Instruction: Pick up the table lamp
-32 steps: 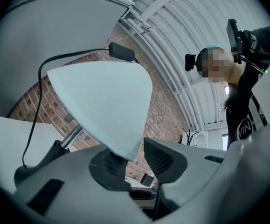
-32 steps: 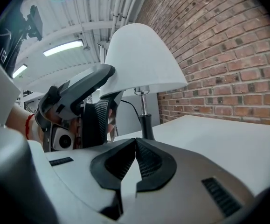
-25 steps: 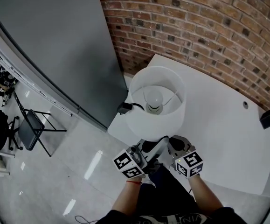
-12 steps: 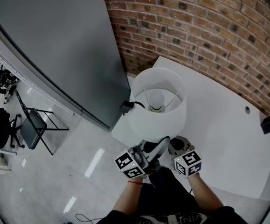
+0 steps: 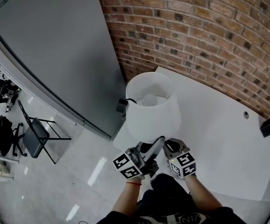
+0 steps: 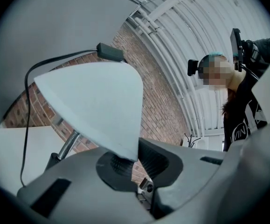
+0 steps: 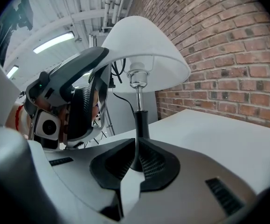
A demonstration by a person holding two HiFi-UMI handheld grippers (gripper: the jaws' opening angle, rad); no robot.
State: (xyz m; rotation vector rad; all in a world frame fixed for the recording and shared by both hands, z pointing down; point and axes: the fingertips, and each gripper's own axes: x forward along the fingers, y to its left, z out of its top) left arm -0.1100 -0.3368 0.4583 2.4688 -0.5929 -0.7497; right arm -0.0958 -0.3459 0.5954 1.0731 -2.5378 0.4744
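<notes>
The table lamp has a white cone shade [image 5: 151, 106] and a chrome and black stem [image 7: 138, 101], and it leans away over the near left corner of the white table [image 5: 218, 125]. My right gripper [image 5: 168, 147] [image 7: 135, 164] is shut on the black foot of the stem. My left gripper [image 5: 159, 142] [image 6: 132, 164] reaches up under the shade [image 6: 97, 101]. Its jaws are closing with the shade's lower rim between them, and a gap still shows at the right pad. The lamp's base is hidden by the shade in the head view.
The lamp's black cable [image 6: 26, 106] runs to a plug [image 5: 121, 106] hanging at the table's left edge. A small black box [image 5: 267, 125] sits at the far right edge. A brick wall [image 5: 209, 31] stands behind, a grey panel [image 5: 55, 45] on the left, and a folding chair [image 5: 34, 132] on the floor.
The lamp has tipped away, so the shade's open top and bulb show less. Both grippers have shifted a little to the left with it.
</notes>
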